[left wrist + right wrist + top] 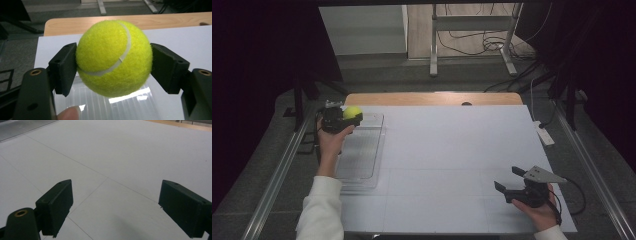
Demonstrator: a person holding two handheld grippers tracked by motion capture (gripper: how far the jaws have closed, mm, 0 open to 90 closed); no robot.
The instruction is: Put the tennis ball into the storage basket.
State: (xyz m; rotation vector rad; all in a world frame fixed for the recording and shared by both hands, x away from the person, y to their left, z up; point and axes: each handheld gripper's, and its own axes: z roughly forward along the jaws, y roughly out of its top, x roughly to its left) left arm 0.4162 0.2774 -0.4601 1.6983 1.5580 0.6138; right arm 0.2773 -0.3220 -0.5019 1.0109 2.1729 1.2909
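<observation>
The surface [452, 165] is covered by a white sheet marked with thin grid lines; a strip of bare wood [432, 98] shows along its far edge. A dark spot [466, 104] sits on that wood near the middle of the far edge.

A clear ribbed plastic tray [362, 150] lies flat along the left edge of the surface, running from near the far left corner toward the near edge. Its far end is just below the left tongs.

The left tongs [353, 115] are held above the far end of the tray, close to the far left corner of the surface. In the left gripper view both black pads [65, 68] press against opposite sides of a yellow tennis ball [113, 57], which is clamped between them and clear of the tray beneath. The ball's white seam faces the camera. A fingertip [71, 113] shows at the bottom of that view.

The right tongs [508, 179] are held low at the near right corner of the surface, pointing toward the left side. Their jaws stand wide apart with nothing between them; in the right gripper view only bare white sheet lies between the pads [56, 205]. The grey three-cornered plate [543, 175] sits on top.

A white power strip [544, 134] lies off the right edge, on the floor.
</observation>
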